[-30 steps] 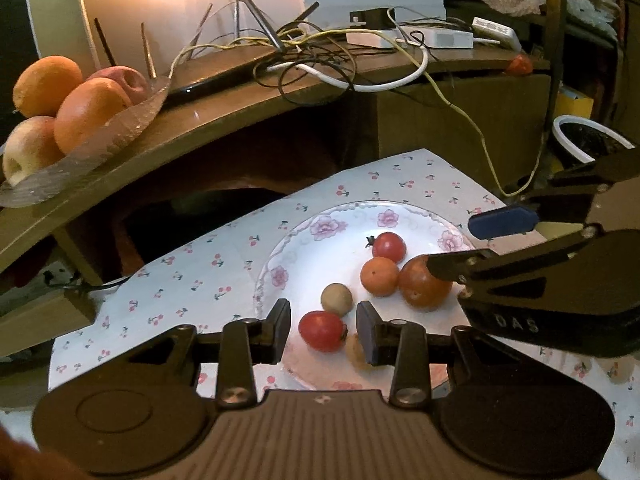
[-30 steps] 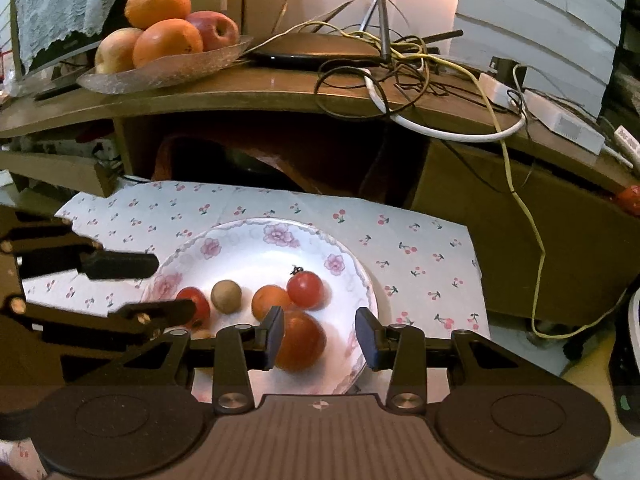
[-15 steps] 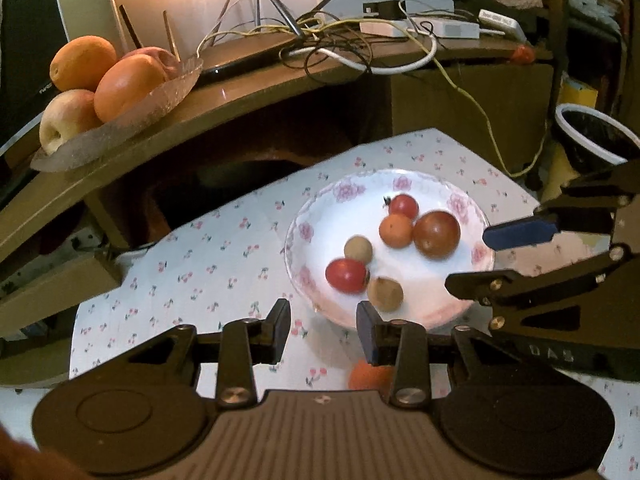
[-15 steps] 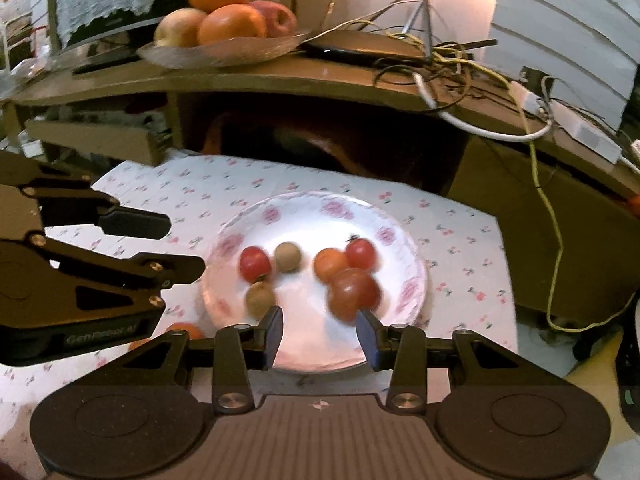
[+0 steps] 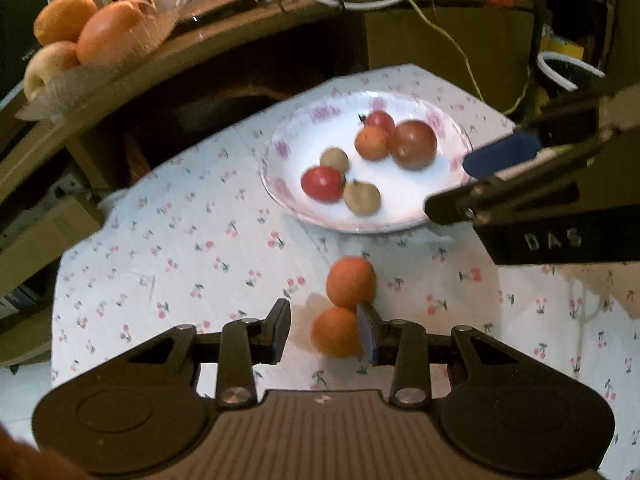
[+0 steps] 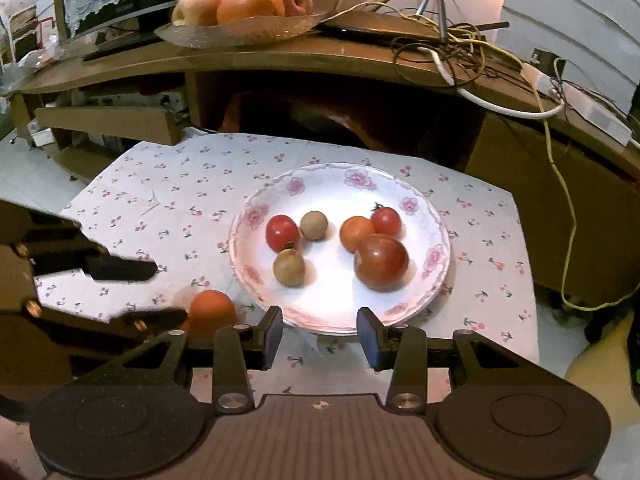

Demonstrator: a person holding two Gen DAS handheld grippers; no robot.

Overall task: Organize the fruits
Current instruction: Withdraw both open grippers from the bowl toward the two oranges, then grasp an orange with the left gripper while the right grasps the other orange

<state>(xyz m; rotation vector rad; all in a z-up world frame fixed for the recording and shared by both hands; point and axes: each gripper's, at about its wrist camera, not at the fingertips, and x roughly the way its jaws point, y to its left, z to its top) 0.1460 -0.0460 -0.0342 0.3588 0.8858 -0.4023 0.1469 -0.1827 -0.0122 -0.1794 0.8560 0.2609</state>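
A white floral plate (image 5: 404, 216) (image 6: 320, 312) on the cherry-print cloth holds several small fruits: red tomatoes, a big dark tomato (image 6: 381, 262), an orange fruit and two brown ones. Two orange fruits (image 5: 351, 282) (image 5: 335, 332) lie on the cloth in front of the plate; one shows in the right wrist view (image 6: 212, 309). My left gripper (image 5: 324, 332) is open above the cloth, the nearer orange between its fingers against the right one. My right gripper (image 6: 319, 334) is open and empty over the plate's near rim.
A wooden shelf (image 6: 360, 56) behind the cloth carries a glass dish (image 6: 236, 30) of oranges and apples, a router and tangled cables (image 6: 452, 40). A yellow cable hangs at the right. Cardboard boxes (image 6: 104, 124) stand at the left.
Both grippers have pulled back from the plate and risen. The two orange fruits on the cloth have come into view between the left fingers. The fruits on the plate have not moved.
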